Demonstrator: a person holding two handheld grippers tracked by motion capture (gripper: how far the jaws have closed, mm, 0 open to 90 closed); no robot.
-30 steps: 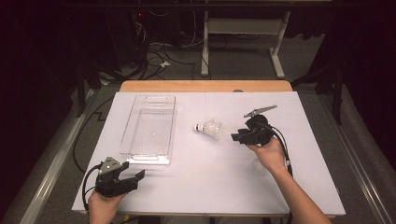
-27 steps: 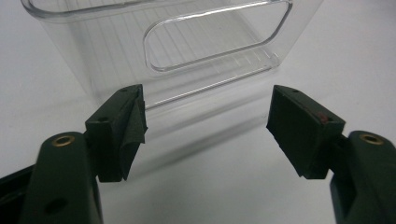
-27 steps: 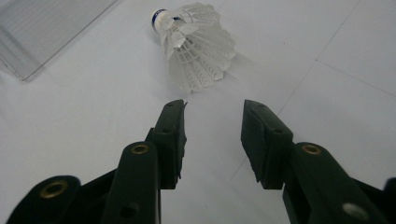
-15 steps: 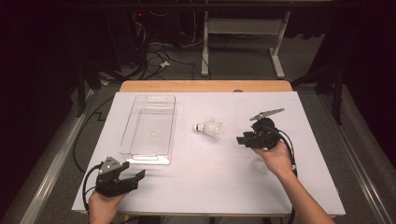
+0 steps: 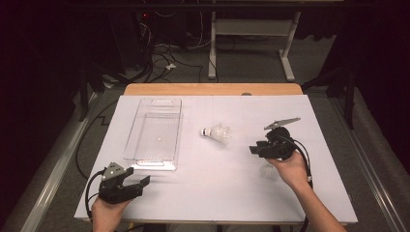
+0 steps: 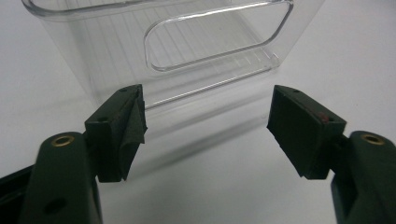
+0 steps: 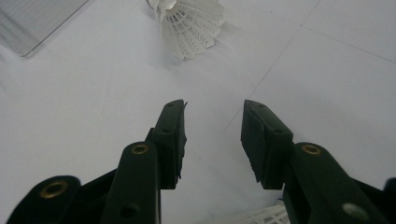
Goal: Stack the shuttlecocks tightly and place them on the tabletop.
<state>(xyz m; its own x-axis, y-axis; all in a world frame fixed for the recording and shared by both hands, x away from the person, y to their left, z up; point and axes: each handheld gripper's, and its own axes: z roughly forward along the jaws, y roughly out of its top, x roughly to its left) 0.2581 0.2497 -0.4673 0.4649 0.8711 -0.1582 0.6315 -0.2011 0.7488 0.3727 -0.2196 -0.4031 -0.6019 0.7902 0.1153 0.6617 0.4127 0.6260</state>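
The white table (image 5: 212, 193) takes most of the high view, with a strip of bare wood at its far edge. On its left half lies the clear plastic tray (image 5: 153, 135), long and narrow, with a handle cut-out at each short end; the left gripper view looks straight at its near end wall (image 6: 187, 46). The left gripper (image 5: 138, 183) rests low on the table at the near left corner, just short of the tray – its jaws stand wide apart with only bare table between them (image 6: 205, 135). The right gripper (image 5: 255, 149) is held in the person's right hand (image 5: 290, 169) above the right half of the table, pointing towards the middle. Its jaws are partly apart and hold nothing (image 7: 212, 140). The white shuttlecock (image 5: 217, 134) lies on its side near the table's centre, between the tray and the right gripper, apart from both; in the right gripper view its feather skirt (image 7: 189, 25) is ahead of the jaws – not between them
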